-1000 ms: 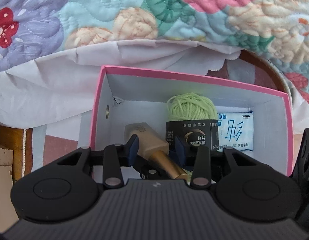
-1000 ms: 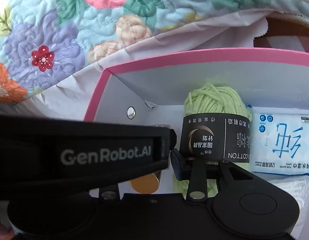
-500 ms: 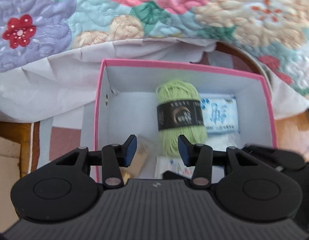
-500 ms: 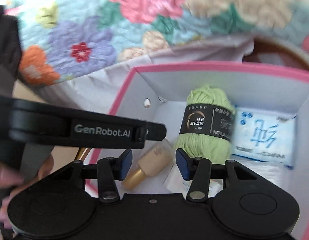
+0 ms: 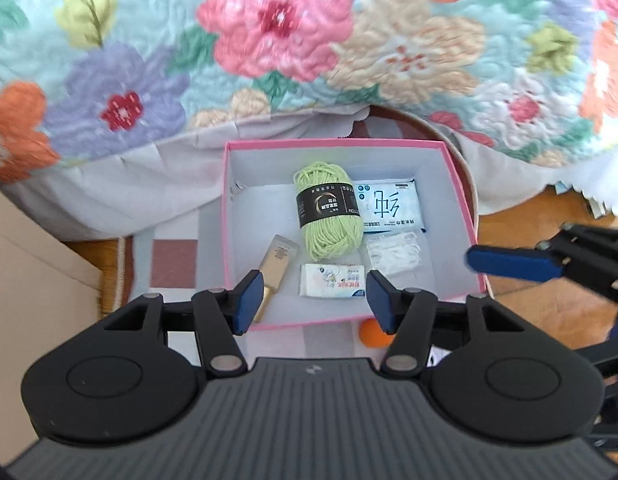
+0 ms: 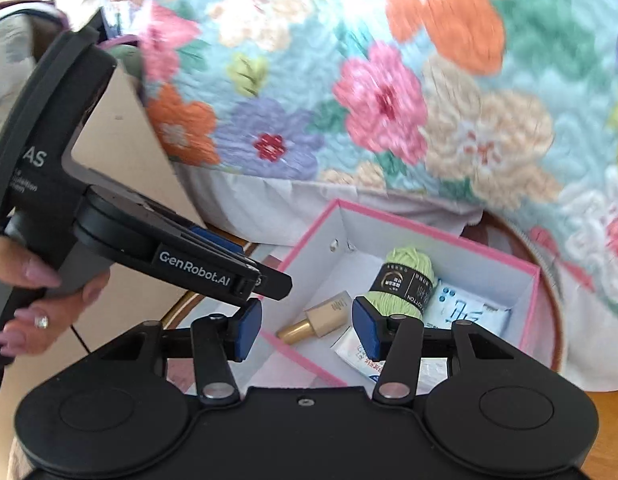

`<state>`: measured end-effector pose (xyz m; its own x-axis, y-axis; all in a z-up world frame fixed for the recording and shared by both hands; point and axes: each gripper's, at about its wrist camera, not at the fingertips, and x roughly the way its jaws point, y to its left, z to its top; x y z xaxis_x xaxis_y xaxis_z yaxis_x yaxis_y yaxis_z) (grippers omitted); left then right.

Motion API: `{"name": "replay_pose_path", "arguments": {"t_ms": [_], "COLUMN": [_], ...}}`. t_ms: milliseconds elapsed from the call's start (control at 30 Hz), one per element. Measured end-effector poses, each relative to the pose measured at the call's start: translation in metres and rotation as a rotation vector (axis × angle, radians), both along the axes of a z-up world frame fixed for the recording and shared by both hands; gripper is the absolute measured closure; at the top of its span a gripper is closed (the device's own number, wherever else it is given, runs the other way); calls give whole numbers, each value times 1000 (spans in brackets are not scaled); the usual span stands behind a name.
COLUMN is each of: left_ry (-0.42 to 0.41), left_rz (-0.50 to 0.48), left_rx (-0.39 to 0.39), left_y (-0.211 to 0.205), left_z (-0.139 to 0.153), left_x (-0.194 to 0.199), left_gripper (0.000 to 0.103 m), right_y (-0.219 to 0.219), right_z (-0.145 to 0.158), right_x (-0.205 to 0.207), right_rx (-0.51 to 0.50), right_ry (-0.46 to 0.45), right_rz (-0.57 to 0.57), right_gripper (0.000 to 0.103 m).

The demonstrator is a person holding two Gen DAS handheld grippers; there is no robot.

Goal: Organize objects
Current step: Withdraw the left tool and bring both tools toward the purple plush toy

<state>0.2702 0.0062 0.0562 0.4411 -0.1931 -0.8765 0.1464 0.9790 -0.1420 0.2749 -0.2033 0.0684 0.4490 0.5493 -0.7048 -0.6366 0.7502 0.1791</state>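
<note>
A: Reading left to right, what is lying in the pink box (image 5: 461, 208)?

B: The bottle (image 5: 278, 264) at seven o'clock, the yarn (image 5: 329, 216) at centre, the wipes pack (image 5: 389, 206) at two o'clock, packed flat, probably to save room.

A: And the claws?

B: The left gripper (image 5: 311, 300) and right gripper (image 6: 307, 328) are both spreading, gripping nothing, hovering above the box.
</note>
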Motion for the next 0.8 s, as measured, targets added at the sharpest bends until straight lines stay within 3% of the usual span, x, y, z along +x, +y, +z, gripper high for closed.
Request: {"name": "replay_pose_path", "arguments": {"t_ms": [67, 200, 433, 633, 800], "left_ry": [-9, -19, -63, -68, -48], "left_rz": [-2, -11, -42, -78, -97], "left_rx": [27, 10, 4, -25, -67], "left_y": [1, 5, -1, -10, -17], "left_z": [12, 33, 59, 58, 37], "left_x": [-13, -42, -97, -136, -153], "left_gripper": [44, 44, 41, 39, 38], "right_y": [-5, -15, -31, -46, -54], "right_z": [13, 36, 55, 46, 25], "right_x": [-15, -50, -105, -137, -154], "right_rx": [-7, -29, -57, -82, -104], "right_ry": [-24, -57, -81, -71, -62], "right_rz": [4, 38, 77, 92, 130], "right_gripper": [45, 45, 40, 37, 30]}}
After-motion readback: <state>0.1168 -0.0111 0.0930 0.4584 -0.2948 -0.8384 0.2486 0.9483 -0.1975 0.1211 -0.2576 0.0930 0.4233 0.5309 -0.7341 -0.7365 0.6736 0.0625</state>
